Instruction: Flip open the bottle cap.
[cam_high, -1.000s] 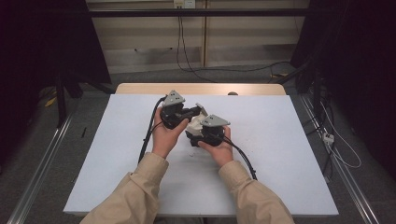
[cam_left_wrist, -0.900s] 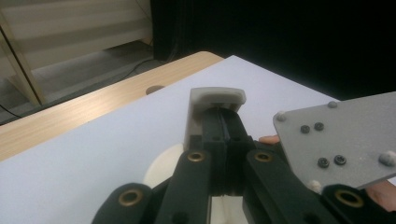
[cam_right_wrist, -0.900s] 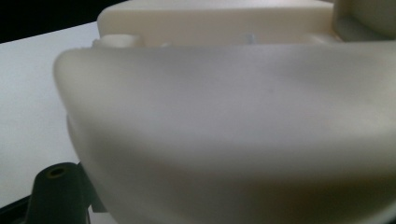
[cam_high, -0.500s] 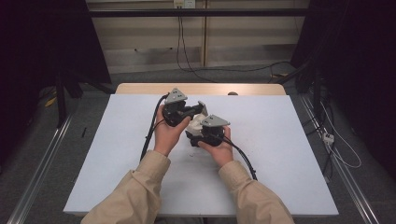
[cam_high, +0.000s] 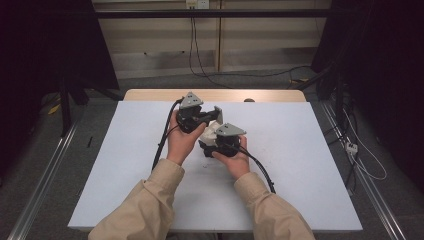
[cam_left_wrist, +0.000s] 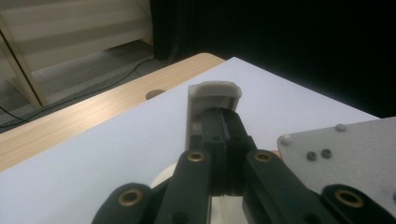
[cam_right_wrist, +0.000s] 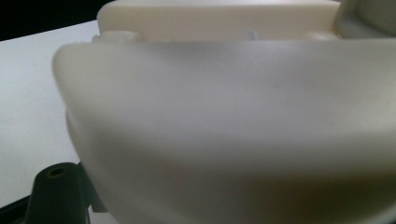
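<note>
Left gripper (cam_left_wrist: 223, 140), jaws pressed together at twelve o'clock behind a white plastic part (cam_left_wrist: 205, 109); right gripper's (cam_high: 220, 142) state cannot be told. Steady both hands before separating.

White table (cam_high: 300, 165) with wooden far edge (cam_high: 265, 95), cables (cam_high: 192, 45) beyond

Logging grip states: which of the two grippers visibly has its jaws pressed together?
The left gripper: in its own view the black jaws meet, a white plastic part at their tip. The right gripper has its jaws hidden behind white plastic.
</note>
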